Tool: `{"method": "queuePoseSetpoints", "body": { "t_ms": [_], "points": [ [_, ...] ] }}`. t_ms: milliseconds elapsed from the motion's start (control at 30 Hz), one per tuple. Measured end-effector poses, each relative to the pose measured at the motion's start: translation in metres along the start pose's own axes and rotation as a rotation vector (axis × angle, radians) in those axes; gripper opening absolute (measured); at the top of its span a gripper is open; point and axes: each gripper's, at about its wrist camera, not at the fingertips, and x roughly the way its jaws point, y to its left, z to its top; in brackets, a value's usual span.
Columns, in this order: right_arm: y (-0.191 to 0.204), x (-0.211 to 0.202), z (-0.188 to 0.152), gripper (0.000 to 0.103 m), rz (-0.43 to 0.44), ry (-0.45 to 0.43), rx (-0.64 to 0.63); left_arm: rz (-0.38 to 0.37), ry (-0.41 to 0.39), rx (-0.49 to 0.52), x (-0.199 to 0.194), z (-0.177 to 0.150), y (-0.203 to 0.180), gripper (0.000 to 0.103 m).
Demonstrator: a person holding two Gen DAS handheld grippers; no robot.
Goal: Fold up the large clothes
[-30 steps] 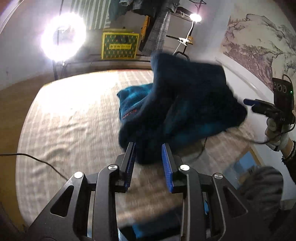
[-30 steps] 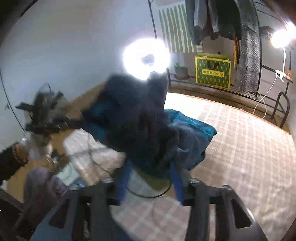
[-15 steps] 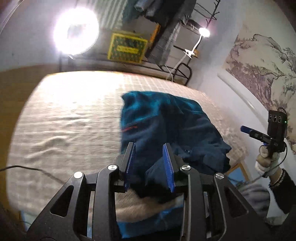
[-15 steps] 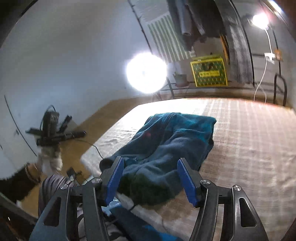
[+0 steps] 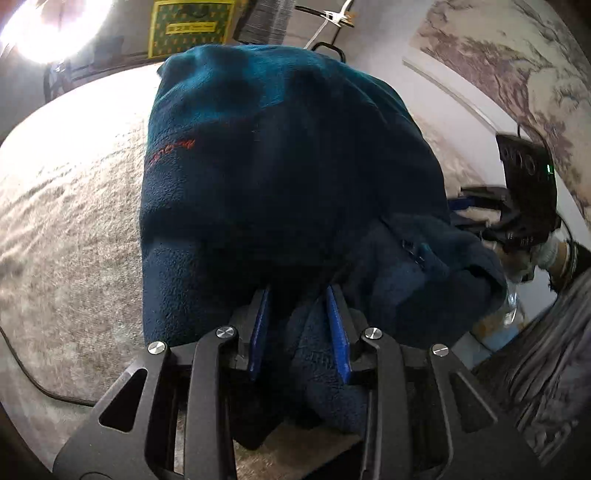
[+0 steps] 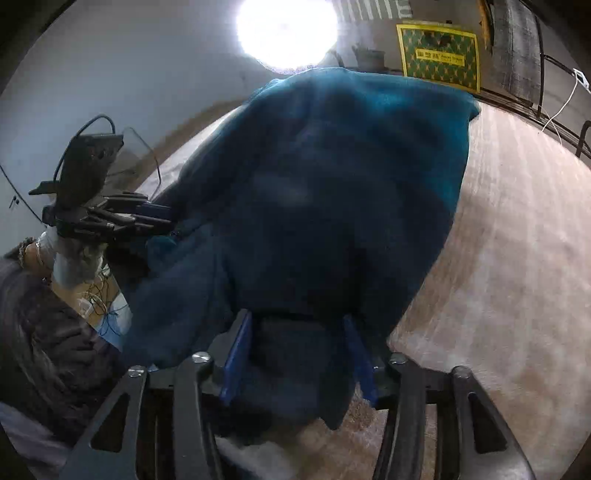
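Observation:
A large dark teal fleece garment (image 5: 280,177) with a small red logo lies bunched on the bed and fills most of both views; it also shows in the right wrist view (image 6: 332,192). My left gripper (image 5: 297,328) is open, its blue-padded jaws astride a thick fold of the near edge. My right gripper (image 6: 295,354) is open wider, with fleece lying between its jaws. Each gripper shows in the other's view, at the garment's side: the right gripper (image 5: 517,206) and the left gripper (image 6: 96,206).
The bed (image 5: 66,229) has a beige checked cover. A ring light (image 6: 286,33), a yellow-green box (image 6: 437,55) and a rack of hanging clothes (image 6: 517,48) stand beyond its far edge. A black cable (image 5: 26,373) lies on the bed at left.
Both grippers have moved forward and down onto the garment's near edge; half a second ago they were back from it. The fleece now fills the views.

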Motion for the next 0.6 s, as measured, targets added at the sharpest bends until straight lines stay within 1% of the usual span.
{"method": "queuePoseSetpoints", "body": {
  "t_ms": [67, 100, 133, 167, 200, 233, 267, 300, 367, 433, 500, 600],
  "points": [
    [-0.003, -0.01, 0.007, 0.054, 0.02, -0.012, 0.032, -0.018, -0.005, -0.039, -0.012, 0.007, 0.003, 0.031],
    [-0.003, -0.019, 0.01, 0.054, 0.032, -0.028, 0.043, -0.012, -0.021, -0.038, -0.02, 0.013, 0.002, 0.031],
    [-0.004, -0.025, 0.013, 0.054, 0.038, -0.046, 0.042, 0.012, -0.059, -0.025, -0.031, 0.02, 0.001, 0.031],
    [-0.004, -0.037, 0.016, 0.055, 0.043, -0.082, 0.034, 0.023, -0.089, -0.022, -0.039, 0.027, 0.002, 0.036],
    [-0.006, -0.046, 0.019, 0.059, 0.039, -0.111, 0.034, 0.017, -0.119, -0.038, -0.047, 0.036, 0.006, 0.042],
    [-0.013, -0.059, 0.025, 0.064, 0.032, -0.16, 0.054, 0.014, -0.15, -0.074, -0.054, 0.048, 0.015, 0.06],
    [-0.019, -0.065, 0.028, 0.073, 0.033, -0.19, 0.079, 0.03, -0.183, -0.118, -0.06, 0.061, 0.027, 0.073],
    [-0.028, -0.072, 0.032, 0.077, 0.033, -0.218, 0.109, 0.036, -0.209, -0.157, -0.063, 0.071, 0.039, 0.074],
    [-0.053, -0.081, 0.043, 0.077, 0.013, -0.27, 0.191, 0.007, -0.222, -0.227, -0.062, 0.086, 0.058, 0.076],
    [-0.074, -0.084, 0.047, 0.078, 0.021, -0.302, 0.269, -0.034, -0.221, -0.339, -0.055, 0.102, 0.085, 0.076],
    [-0.094, -0.079, 0.053, 0.078, 0.054, -0.316, 0.341, -0.087, -0.226, -0.431, -0.045, 0.112, 0.11, 0.076],
    [-0.107, -0.067, 0.066, 0.077, 0.087, -0.31, 0.381, -0.128, -0.215, -0.48, -0.029, 0.12, 0.127, 0.076]
  ]
}}
